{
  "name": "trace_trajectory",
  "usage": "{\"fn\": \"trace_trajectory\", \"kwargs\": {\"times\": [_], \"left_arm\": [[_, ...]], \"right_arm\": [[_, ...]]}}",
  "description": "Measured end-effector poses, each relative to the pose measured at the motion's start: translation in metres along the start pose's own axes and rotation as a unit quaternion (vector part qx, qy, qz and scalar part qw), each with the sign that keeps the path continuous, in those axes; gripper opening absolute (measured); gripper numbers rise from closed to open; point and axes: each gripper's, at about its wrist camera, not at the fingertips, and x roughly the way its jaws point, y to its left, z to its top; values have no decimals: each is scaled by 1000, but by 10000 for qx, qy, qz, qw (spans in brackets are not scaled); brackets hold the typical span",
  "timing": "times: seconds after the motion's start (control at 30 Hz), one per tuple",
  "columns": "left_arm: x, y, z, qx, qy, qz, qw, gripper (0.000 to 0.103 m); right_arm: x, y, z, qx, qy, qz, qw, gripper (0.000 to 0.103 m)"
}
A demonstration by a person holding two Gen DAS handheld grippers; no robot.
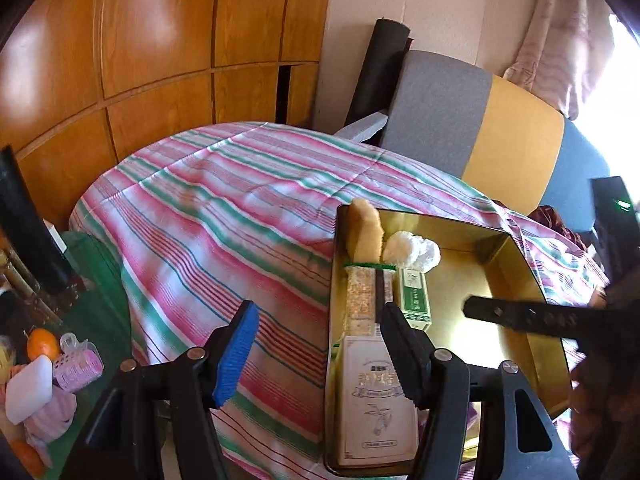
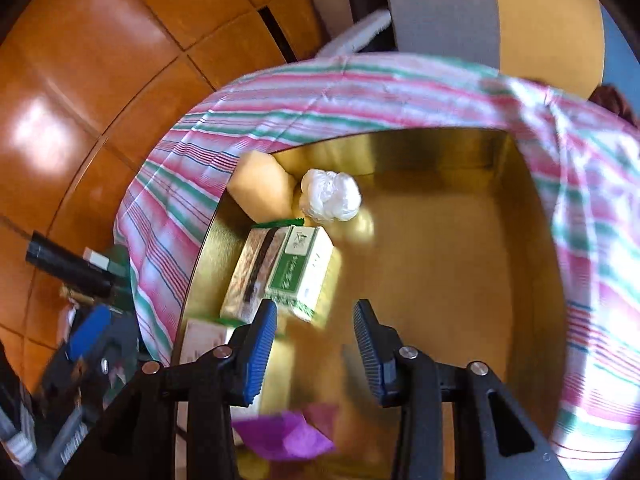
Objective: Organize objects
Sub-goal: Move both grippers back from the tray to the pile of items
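A gold tray (image 1: 516,280) sits on the striped tablecloth (image 1: 224,208). It holds a tan sponge (image 1: 364,232), a white plastic wad (image 1: 412,250), a green-and-white box (image 1: 414,296), a long speckled box (image 1: 360,300) and a beige carton (image 1: 376,400) along its left wall. My left gripper (image 1: 316,356) is open and empty over the tray's left edge. My right gripper (image 2: 316,348) is open and empty above the tray floor (image 2: 440,260), just right of the green-and-white box (image 2: 300,272). One right finger (image 1: 520,316) reaches in over the tray in the left wrist view. A purple item (image 2: 284,436) lies below the right gripper.
At the left, a green surface (image 1: 92,264) carries an orange (image 1: 42,344), a pink hair roller (image 1: 78,368) and a white block (image 1: 30,392). Wooden cabinets (image 1: 140,40) stand behind. A grey, yellow and blue chair back (image 1: 480,120) stands past the table.
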Motion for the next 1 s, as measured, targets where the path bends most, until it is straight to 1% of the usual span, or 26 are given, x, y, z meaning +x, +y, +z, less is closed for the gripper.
{"fn": "trace_trajectory", "kwargs": {"times": [0.13,0.23,0.4,0.5,0.57,0.6,0.63,0.7,0.77,0.83,0.9,1.0], "left_arm": [[-8,-9,1,148,-58,-65,9999,64],[-13,-17,1,284,-107,-96,9995,64],[-22,-33,2,489,-157,-227,9984,65],[-27,-46,1,627,-196,-305,9974,69],[-29,-56,3,725,-195,-403,9964,70],[-31,-62,3,781,-201,-452,9957,70],[-33,-68,4,856,-215,-503,9948,70],[-35,-83,4,1016,-228,-593,9928,71],[-36,-95,4,1136,-233,-670,9910,72],[-36,-110,4,1239,-206,-798,9889,73],[-35,-125,4,1350,-157,-924,9864,74],[-36,-156,4,1611,-77,-1201,9796,74]], "right_arm": [[-31,-4,-22,-244,-286,-126,9992,44],[-53,-15,-39,-363,-448,-217,9981,44],[-89,-45,-58,-228,-758,-447,9959,44],[-106,-69,-67,-48,-892,-741,9932,46],[-116,-84,-74,8,-934,-890,9916,54],[-120,-92,-79,-1,-920,-1019,9905,60],[-124,-100,-84,-14,-897,-1183,9889,63],[-129,-120,-93,66,-813,-1487,9855,63],[-137,-147,-102,298,-731,-1785,9808,63],[-148,-179,-109,676,-680,-2135,9722,63],[-163,-213,-115,1109,-726,-2464,9600,63],[-188,-259,-122,1703,-1009,-2816,9389,64]]}}
